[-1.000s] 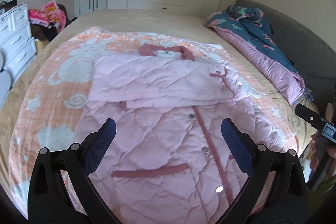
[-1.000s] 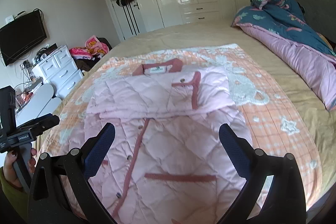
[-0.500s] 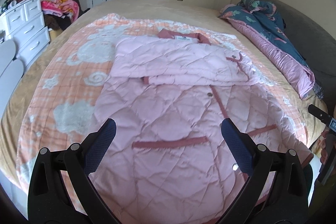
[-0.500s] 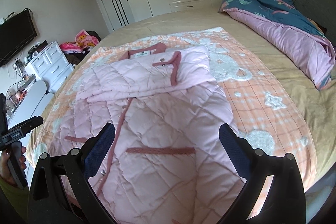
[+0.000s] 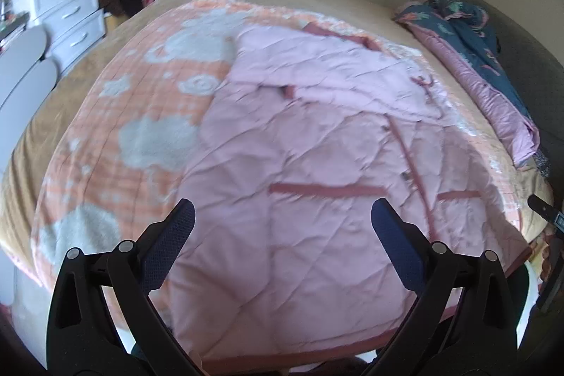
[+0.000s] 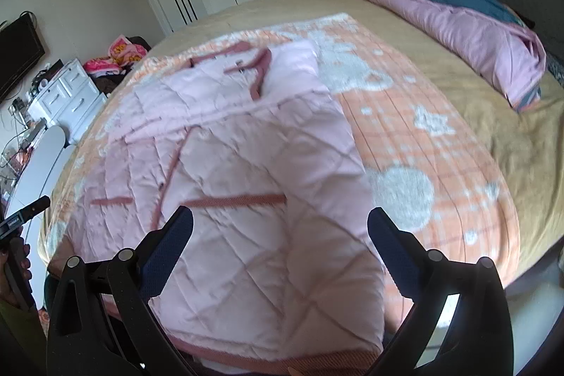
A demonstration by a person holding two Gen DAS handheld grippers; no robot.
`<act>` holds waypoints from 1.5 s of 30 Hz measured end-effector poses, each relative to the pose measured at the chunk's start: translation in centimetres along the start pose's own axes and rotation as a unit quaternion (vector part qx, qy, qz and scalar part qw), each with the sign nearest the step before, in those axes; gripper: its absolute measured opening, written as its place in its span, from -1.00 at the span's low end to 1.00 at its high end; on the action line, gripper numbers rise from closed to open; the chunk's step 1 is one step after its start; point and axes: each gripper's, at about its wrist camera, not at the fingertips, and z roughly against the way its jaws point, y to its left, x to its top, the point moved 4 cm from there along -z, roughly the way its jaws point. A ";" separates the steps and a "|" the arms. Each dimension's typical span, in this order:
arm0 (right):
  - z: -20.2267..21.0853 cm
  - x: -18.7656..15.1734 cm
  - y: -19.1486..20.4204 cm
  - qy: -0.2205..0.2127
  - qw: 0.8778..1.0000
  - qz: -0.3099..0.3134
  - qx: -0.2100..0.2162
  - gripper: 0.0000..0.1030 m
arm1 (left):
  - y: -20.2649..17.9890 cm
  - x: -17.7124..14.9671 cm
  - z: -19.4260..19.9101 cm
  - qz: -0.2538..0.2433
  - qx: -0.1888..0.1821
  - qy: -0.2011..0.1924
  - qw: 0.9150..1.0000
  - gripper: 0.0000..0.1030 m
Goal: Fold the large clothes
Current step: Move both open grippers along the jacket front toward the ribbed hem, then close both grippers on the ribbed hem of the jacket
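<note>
On the pink robe (image 5: 317, 171), no label seems legible.

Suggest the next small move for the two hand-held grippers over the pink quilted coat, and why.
Probably lower both onto the coat's bottom hem and pinch it. The left hand-held gripper and right hand-held gripper are open and empty above the lower coat, whose sleeves are already folded across the chest, so folding the hem upward seems next.
</note>
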 end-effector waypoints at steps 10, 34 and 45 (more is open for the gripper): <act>-0.8 -3.1 -3.2 0.058 0.997 -0.049 0.016 0.92 | 4.9 -3.3 -0.2 0.046 0.009 0.036 0.998 0.82; -1.7 -5.7 -5.2 0.136 0.989 -0.012 0.052 0.69 | 5.4 -8.1 -3.1 0.101 -0.100 0.123 0.982 0.82; -2.3 -5.5 -5.2 0.178 0.982 0.009 0.069 0.69 | 5.1 -8.2 -3.6 0.073 -0.055 0.106 0.990 0.23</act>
